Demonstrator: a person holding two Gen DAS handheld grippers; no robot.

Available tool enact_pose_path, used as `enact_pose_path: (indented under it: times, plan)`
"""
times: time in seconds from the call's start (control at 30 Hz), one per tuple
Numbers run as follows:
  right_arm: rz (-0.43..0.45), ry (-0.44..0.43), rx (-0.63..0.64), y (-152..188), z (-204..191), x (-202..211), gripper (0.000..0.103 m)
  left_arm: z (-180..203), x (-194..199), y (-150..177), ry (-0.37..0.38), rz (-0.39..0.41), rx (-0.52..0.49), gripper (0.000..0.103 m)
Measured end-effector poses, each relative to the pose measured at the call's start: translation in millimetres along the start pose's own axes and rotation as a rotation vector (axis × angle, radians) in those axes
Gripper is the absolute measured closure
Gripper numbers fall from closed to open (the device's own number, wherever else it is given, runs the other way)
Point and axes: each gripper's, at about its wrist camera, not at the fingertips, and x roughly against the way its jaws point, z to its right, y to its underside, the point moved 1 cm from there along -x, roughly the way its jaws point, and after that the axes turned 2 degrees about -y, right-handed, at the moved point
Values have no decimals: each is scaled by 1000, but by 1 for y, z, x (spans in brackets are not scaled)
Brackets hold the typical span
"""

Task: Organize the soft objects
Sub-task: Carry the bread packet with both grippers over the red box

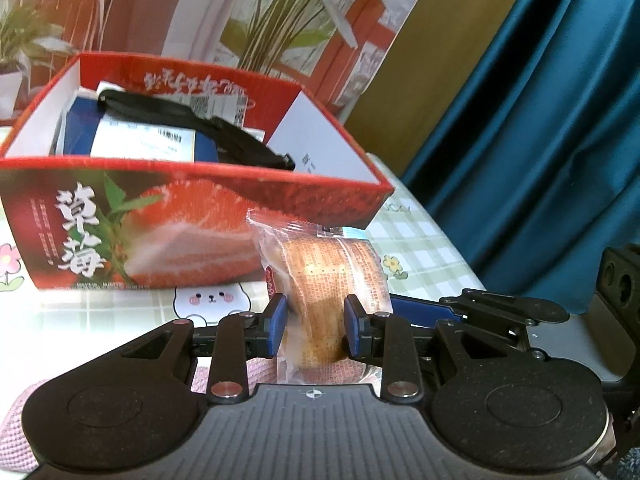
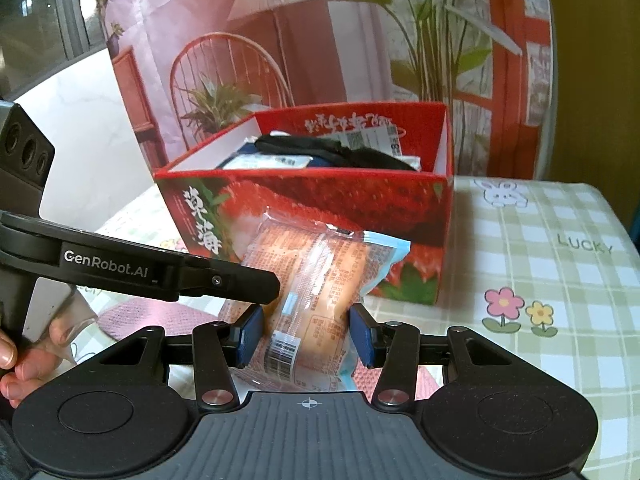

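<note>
A bread roll in a clear wrapper point(image 1: 324, 276) hangs above the checked tablecloth, just in front of a red strawberry box point(image 1: 192, 236). My left gripper point(image 1: 316, 326) is shut on it, its blue pads pressing both sides. My right gripper point(image 2: 306, 338) is also shut on the same wrapped bread roll point(image 2: 316, 276), lower down near its barcode. In the right wrist view the left gripper's black finger point(image 2: 256, 284) reaches in from the left against the packet. The open red box point(image 2: 304, 196) holds a blue packet with a white label point(image 1: 144, 140) and a black strap point(image 1: 180, 114).
A pink knitted cloth point(image 2: 168, 316) lies on the table under the grippers. A person's hand point(image 2: 16, 360) grips the left handle. A blue curtain point(image 1: 520, 120) hangs to the right, and a printed backdrop point(image 2: 280, 40) stands behind the box.
</note>
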Motion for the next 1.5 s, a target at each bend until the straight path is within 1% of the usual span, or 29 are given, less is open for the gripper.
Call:
enact_pose_path:
  times: [0.43,0.73,0.9,1.0,1.07,1.3,1.37,1.5]
  plan:
    - [82,1,69,-25,-18,24,59,9,38,-21,26,111,-39,71]
    - [122,11,128,-47,-24,28,59,13,47,-37,23,163,-73,71]
    - [141,14,148,-56,-23,26,59,13,46,-48,29,174,-90,71]
    - [149,17,153,-63,-21,24,59,13,40,-58,28,177,-105,71]
    - [155,23,161,-69,-18,22,60,11,34,-66,30,174,-97,71]
    - [167,44,184,-100,-1,1,60,-7,10,-106,87,177,-12,71]
    - [170,46,175,-110,7,-6,60,-9,1,-116,84,176,-18,71]
    - [147,58,161,-128,22,-27,61,-15,-23,-130,60,148,-23,71]
